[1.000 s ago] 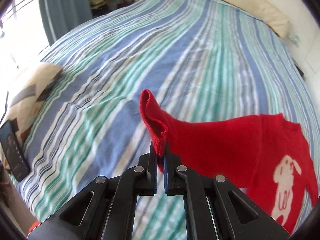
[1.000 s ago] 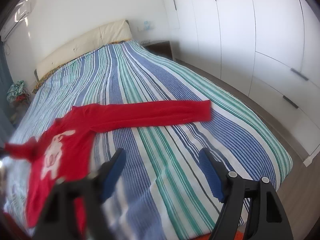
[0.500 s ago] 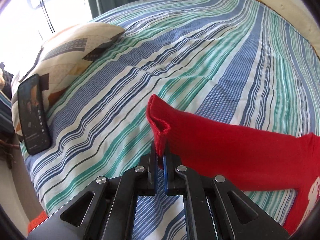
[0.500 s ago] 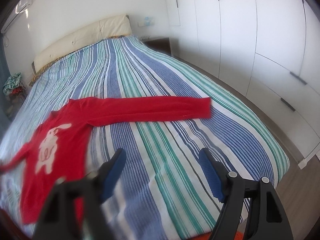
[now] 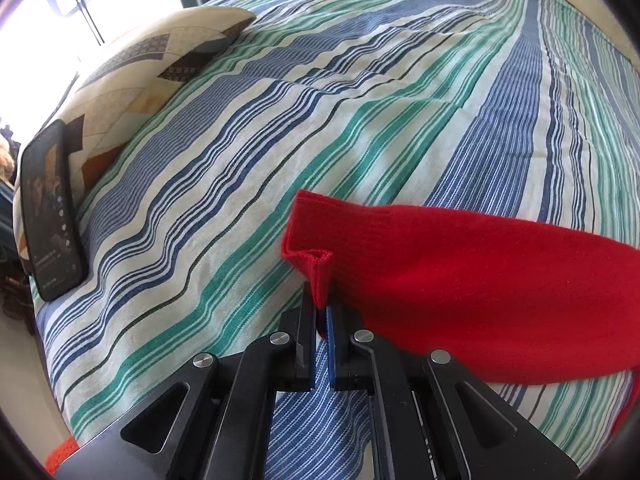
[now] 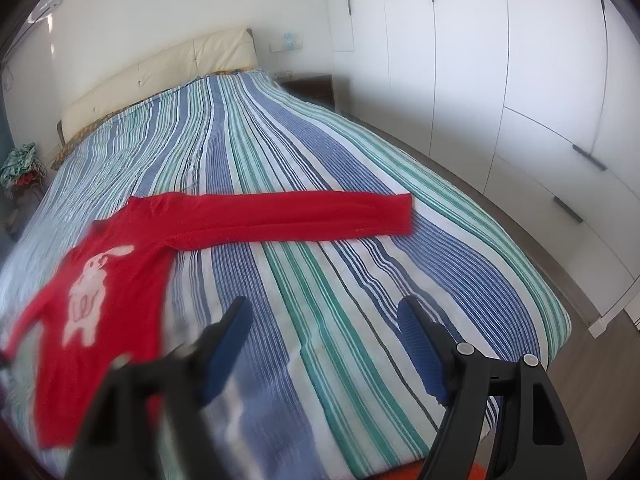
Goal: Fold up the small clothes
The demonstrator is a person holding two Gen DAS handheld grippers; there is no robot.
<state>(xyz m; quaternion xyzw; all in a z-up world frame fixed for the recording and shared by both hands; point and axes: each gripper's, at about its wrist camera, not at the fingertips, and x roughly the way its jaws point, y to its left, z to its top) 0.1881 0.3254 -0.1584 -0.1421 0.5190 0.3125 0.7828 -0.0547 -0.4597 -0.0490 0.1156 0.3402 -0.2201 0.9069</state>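
Observation:
A small red sweater (image 6: pixel 108 276) with a white rabbit print lies face up on the striped bed (image 6: pixel 320 280). One sleeve (image 6: pixel 304 216) stretches flat to the right. My left gripper (image 5: pixel 320 312) is shut on the cuff of the other sleeve (image 5: pixel 460 280) and holds it low over the bedspread. My right gripper (image 6: pixel 324 340) is open and empty above the bed's front part, apart from the sweater, right of its body.
A patterned pillow (image 5: pixel 132 64) with a black phone (image 5: pixel 50 208) leaning on it lies at the bed's left edge. A cream headboard (image 6: pixel 160 80) is at the far end. White wardrobes (image 6: pixel 520 100) line the right wall beyond a strip of floor.
My left gripper has pulled the sleeve cuff outward to the left and lower, stretching the sleeve straight toward the pillow side. My right gripper has barely moved and stays open.

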